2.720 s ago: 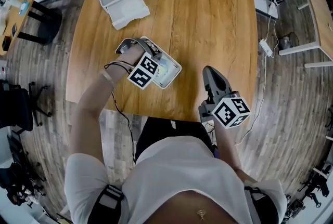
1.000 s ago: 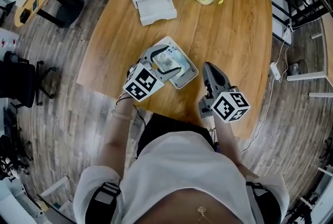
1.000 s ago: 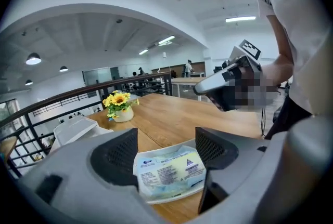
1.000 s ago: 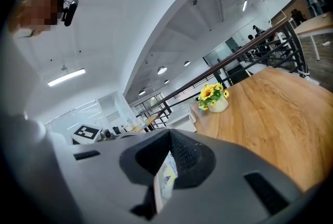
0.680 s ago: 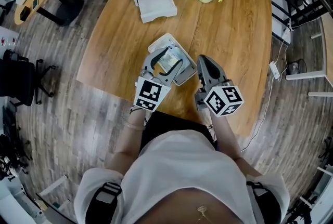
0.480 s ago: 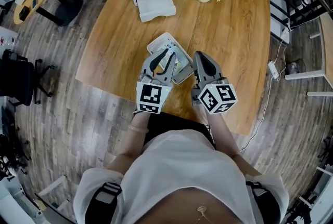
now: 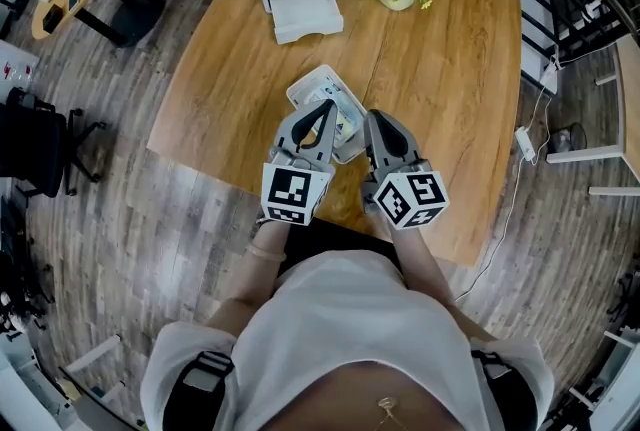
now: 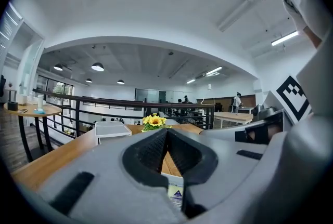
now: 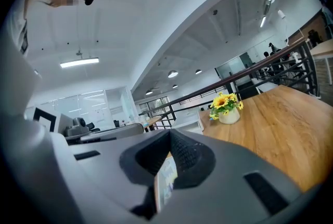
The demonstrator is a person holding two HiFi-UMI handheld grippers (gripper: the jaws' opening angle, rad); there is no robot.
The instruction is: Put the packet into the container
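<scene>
Left hand-held gripper (image 7: 327, 107) and right hand-held gripper (image 7: 375, 117), both pressed together, by packet (image 7: 344, 124) in container (image 7: 304, 87); print unreadable.

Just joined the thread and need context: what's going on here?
A person holds a gripper in each hand over a wooden table. The packet lies in the white container near the person's edge of the table. The left gripper points over the container, jaws shut on nothing. The right gripper sits just beside it, jaws also together.
</scene>
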